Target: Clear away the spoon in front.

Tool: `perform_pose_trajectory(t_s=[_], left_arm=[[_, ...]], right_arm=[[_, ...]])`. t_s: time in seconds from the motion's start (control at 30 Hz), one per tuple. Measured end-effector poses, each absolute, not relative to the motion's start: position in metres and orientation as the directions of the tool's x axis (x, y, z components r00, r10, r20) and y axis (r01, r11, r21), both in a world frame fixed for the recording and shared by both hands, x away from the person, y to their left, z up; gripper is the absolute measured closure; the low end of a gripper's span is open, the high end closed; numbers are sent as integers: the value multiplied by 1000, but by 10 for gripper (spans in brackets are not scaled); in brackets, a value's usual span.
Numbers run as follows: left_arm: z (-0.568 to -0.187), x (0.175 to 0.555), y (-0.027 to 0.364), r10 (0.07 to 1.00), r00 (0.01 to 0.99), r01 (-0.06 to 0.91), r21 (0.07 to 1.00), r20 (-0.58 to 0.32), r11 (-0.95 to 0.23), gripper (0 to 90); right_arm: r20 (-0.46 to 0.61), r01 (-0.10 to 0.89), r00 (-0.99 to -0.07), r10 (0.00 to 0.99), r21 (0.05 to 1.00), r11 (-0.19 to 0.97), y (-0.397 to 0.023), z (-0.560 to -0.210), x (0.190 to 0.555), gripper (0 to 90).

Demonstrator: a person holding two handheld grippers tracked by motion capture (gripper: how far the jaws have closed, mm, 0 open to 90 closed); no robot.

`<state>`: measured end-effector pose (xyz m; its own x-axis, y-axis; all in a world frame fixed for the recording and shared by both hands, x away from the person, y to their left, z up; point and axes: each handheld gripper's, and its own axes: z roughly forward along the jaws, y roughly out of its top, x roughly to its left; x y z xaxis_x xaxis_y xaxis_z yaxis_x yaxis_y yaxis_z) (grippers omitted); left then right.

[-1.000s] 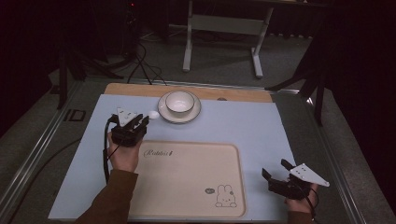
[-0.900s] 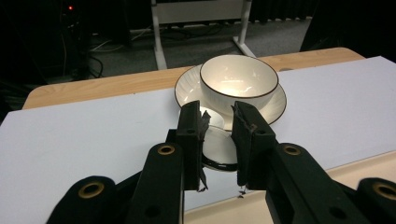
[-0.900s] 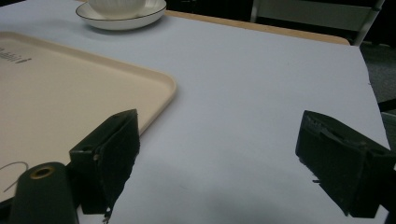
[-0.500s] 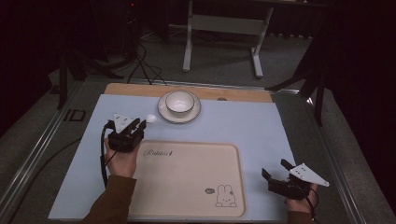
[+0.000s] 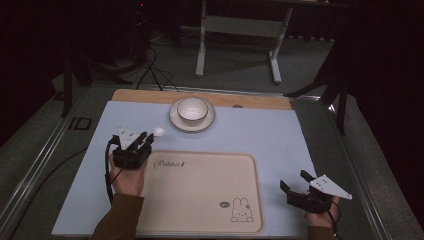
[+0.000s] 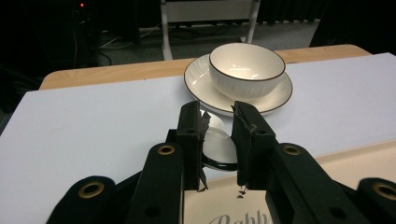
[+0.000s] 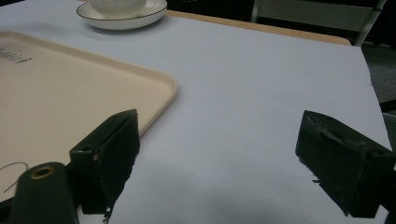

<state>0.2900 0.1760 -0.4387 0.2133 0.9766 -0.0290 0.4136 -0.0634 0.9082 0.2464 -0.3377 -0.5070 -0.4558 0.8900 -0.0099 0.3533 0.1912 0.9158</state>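
Observation:
A white ceramic spoon with a dark rim sits between the jaws of my left gripper, which is shut on it. In the high view the spoon's bowl sticks out past the left gripper, just above the tray's far left corner. Beyond it a white bowl stands on a white plate. My right gripper hovers open over the blue mat to the right of the tray, nothing between its jaws.
A beige tray with a rabbit drawing lies in the middle front of the pale blue mat. A wooden strip runs along the table's far edge. Metal stands and cables are on the floor behind.
My left gripper has drawn back a little toward the person, carrying the spoon away from the plate. The right gripper has stayed put.

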Motion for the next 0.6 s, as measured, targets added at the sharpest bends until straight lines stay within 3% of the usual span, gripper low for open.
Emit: perform_pose_trajectory(t_s=[0.6], left_arm=[[-457,267,180,980,191,434,900,-52,-37,738]], right_arm=[[-11,357,-458,889,914,195,-336,-508,247,134]])
